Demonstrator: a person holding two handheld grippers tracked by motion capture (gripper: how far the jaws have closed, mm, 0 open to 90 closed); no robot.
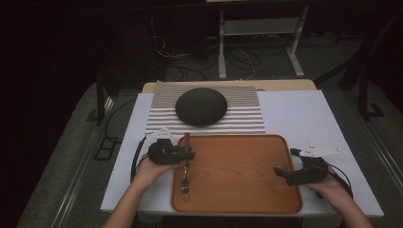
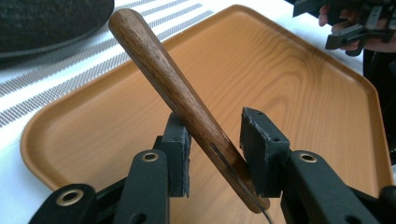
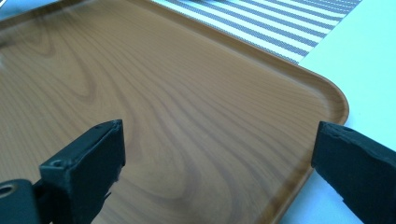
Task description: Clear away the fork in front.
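A fork (image 1: 185, 183) with a dark wooden handle (image 2: 173, 84) and metal tines is over the left part of an orange-brown wooden tray (image 1: 237, 175). My left gripper (image 1: 190, 154) is shut on the fork's handle near its lower end, which crosses slantwise between the pads (image 2: 215, 144). The handle rises away toward the mat and the tines point toward the person. My right gripper (image 1: 280, 172) hangs open at the tray's right rim (image 3: 327, 93), nothing between its jaws (image 3: 215, 154).
A dark round dome-shaped bowl (image 1: 201, 107) rests on a grey-striped placemat (image 1: 247, 118) behind the tray, on a white tabletop (image 1: 294, 114). Beyond the table are a white frame's legs and cables on the floor.
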